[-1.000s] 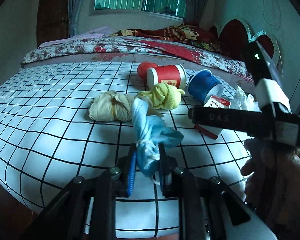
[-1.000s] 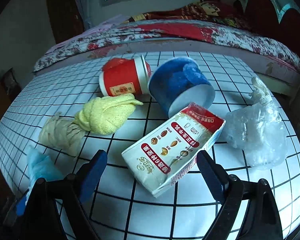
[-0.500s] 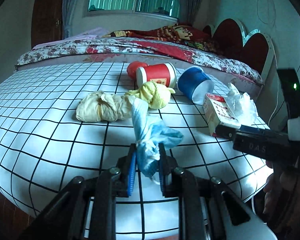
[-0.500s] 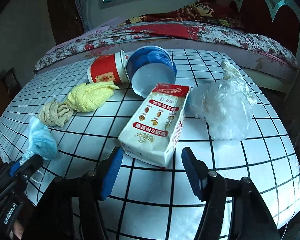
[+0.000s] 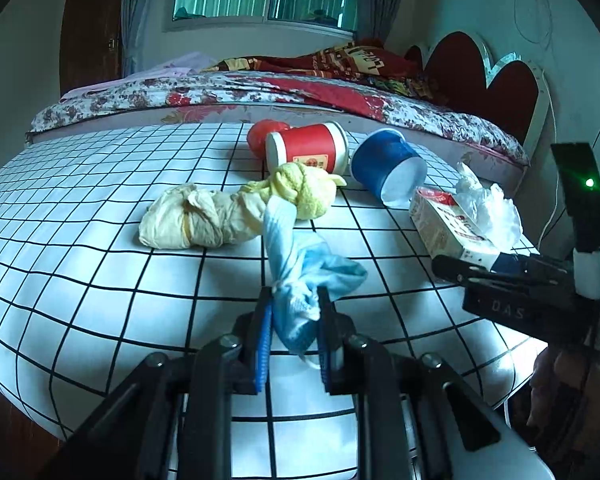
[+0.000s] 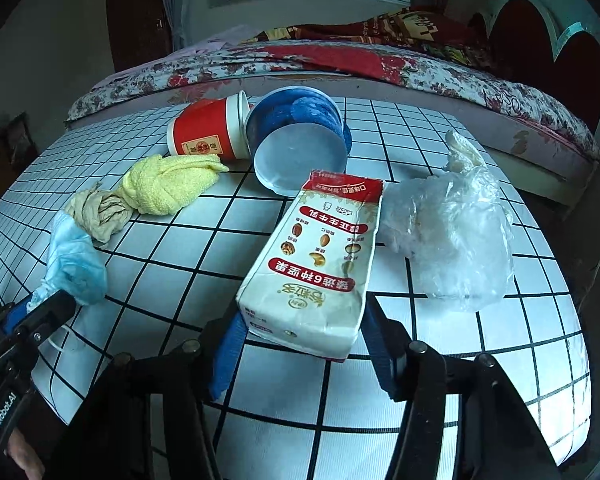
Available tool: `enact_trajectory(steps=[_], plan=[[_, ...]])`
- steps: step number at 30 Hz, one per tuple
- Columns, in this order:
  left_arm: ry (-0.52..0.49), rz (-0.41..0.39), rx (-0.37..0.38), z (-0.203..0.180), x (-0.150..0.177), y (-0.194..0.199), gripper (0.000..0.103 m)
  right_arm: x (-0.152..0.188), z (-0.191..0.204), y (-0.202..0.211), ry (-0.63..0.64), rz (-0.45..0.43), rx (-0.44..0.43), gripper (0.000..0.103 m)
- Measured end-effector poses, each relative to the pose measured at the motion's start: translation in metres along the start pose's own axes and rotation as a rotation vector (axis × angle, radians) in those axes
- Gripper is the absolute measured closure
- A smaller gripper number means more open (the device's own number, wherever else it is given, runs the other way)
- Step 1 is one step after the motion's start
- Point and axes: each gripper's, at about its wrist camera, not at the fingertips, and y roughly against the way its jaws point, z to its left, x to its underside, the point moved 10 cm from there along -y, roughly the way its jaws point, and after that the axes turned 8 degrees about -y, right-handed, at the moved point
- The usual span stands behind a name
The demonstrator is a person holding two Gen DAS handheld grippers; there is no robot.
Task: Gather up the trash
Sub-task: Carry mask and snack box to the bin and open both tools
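My left gripper (image 5: 294, 320) is shut on a crumpled light-blue face mask (image 5: 300, 268), held at the near edge of the grid-patterned table (image 5: 80, 184); the mask also shows in the right wrist view (image 6: 74, 264). My right gripper (image 6: 304, 340) has its jaws around the near end of a white and red milk carton (image 6: 320, 256) lying on the table, pads close to its sides. The carton also shows in the left wrist view (image 5: 448, 224).
On the table lie a beige crumpled wad (image 5: 196, 222), a yellow cloth (image 6: 168, 188), a red paper cup (image 6: 208, 132) on its side, a blue cup (image 6: 300, 140) on its side and a clear plastic bag (image 6: 452, 232). A bed (image 6: 340, 64) stands behind.
My right gripper has moved in on the milk carton and its jaws have narrowed from wide open to either side of the carton's end. My left gripper keeps hold of the mask.
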Motion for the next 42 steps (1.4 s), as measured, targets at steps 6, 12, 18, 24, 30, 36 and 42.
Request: enact_trajectory(steps=[6, 12, 18, 24, 30, 36, 42], plan=[[-0.010, 0.023, 0.006, -0.009, 0.000, -0.004, 0.082, -0.010, 0.006, -0.003, 0.029, 0.002, -0.015, 0.046], [-0.030, 0.001, 0.015, -0.021, -0.005, 0.007, 0.083, -0.013, 0.020, 0.042, 0.122, -0.137, -0.108, 0.048], [-0.057, -0.034, 0.033, -0.042, -0.007, 0.024, 0.083, -0.009, -0.007, 0.089, 0.131, -0.253, -0.118, 0.048], [-0.075, -0.044, 0.077, -0.073, -0.007, 0.035, 0.084, 0.008, -0.046, 0.119, 0.132, -0.283, -0.080, 0.048], [-0.125, -0.065, 0.127, -0.116, -0.010, 0.047, 0.084, 0.026, -0.101, 0.144, 0.074, -0.298, -0.019, 0.048], [-0.187, -0.069, 0.210, -0.174, -0.008, 0.054, 0.084, 0.053, -0.158, 0.162, 0.014, -0.279, 0.042, 0.048], [-0.270, -0.067, 0.312, -0.239, -0.004, 0.059, 0.084, 0.083, -0.212, 0.177, -0.050, -0.243, 0.091, 0.048]])
